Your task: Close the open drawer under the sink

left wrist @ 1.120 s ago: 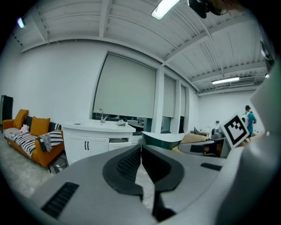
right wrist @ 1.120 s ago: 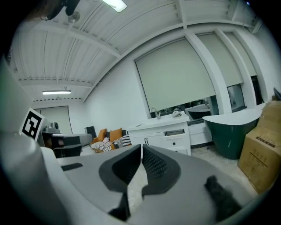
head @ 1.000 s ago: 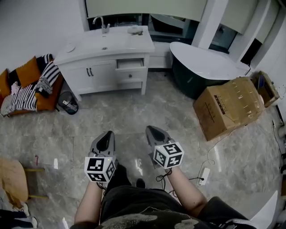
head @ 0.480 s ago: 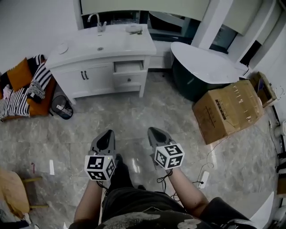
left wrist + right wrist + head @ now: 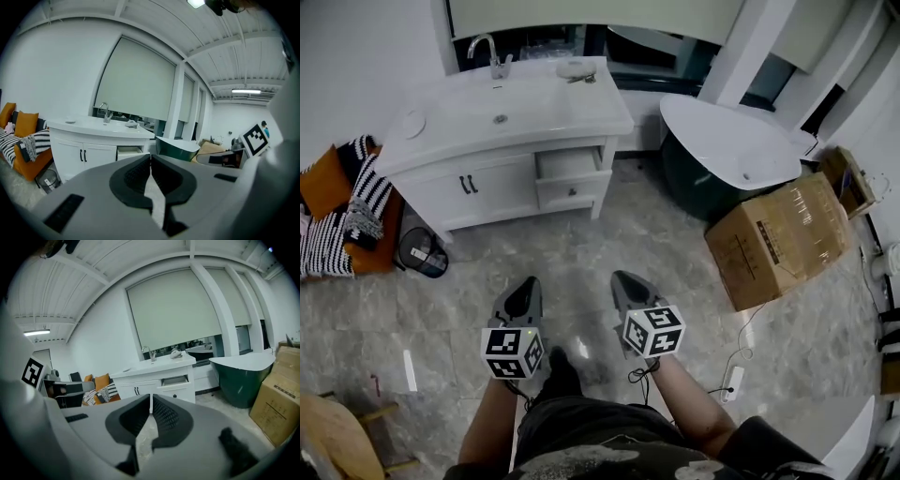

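A white vanity (image 5: 492,127) with a sink and tap stands against the far wall. Its upper right drawer (image 5: 570,166) is pulled partly out; the drawer (image 5: 129,151) also shows in the left gripper view, and the drawer (image 5: 174,380) in the right gripper view. My left gripper (image 5: 525,282) and right gripper (image 5: 623,278) are held side by side over the marble floor, well short of the vanity and pointing toward it. Each has its jaws shut with nothing between them, as the left gripper (image 5: 150,157) and right gripper (image 5: 150,402) show up close.
A dark green bathtub (image 5: 722,150) stands right of the vanity, with a cardboard box (image 5: 778,239) in front of it. An orange sofa with striped cloth (image 5: 337,225) and a small bin (image 5: 422,255) are at the left. A power strip (image 5: 733,380) lies on the floor at the right.
The person has walked toward the vanity, carrying both grippers forward. The vanity and its open drawer now look larger and nearer. Both grippers stay shut.
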### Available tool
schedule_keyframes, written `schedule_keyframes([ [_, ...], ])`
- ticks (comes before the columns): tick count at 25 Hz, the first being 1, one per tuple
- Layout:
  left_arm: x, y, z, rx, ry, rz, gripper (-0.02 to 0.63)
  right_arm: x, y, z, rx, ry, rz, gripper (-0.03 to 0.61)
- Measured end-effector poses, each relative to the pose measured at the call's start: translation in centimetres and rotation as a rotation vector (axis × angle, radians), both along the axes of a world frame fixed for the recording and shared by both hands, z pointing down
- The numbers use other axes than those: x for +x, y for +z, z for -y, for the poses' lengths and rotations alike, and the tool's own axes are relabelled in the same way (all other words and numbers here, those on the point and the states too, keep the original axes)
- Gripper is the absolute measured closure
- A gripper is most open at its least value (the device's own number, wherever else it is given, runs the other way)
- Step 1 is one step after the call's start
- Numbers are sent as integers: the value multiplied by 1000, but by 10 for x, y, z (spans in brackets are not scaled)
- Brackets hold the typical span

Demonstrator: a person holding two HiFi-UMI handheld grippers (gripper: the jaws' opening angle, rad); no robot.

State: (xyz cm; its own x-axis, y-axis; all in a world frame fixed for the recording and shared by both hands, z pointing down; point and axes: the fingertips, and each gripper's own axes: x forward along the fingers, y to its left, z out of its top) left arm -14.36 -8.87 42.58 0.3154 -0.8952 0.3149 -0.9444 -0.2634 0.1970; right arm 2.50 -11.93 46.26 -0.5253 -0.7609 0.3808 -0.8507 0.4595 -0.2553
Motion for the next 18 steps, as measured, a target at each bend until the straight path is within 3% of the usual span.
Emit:
schedule_keyframes([
  [12, -72, 16, 80, -41, 42, -30, 594, -60, 2, 84, -2, 74, -42, 548],
  [18, -88, 24, 106, -59, 25, -74, 594, -57, 14, 102, -27, 102, -79, 548],
])
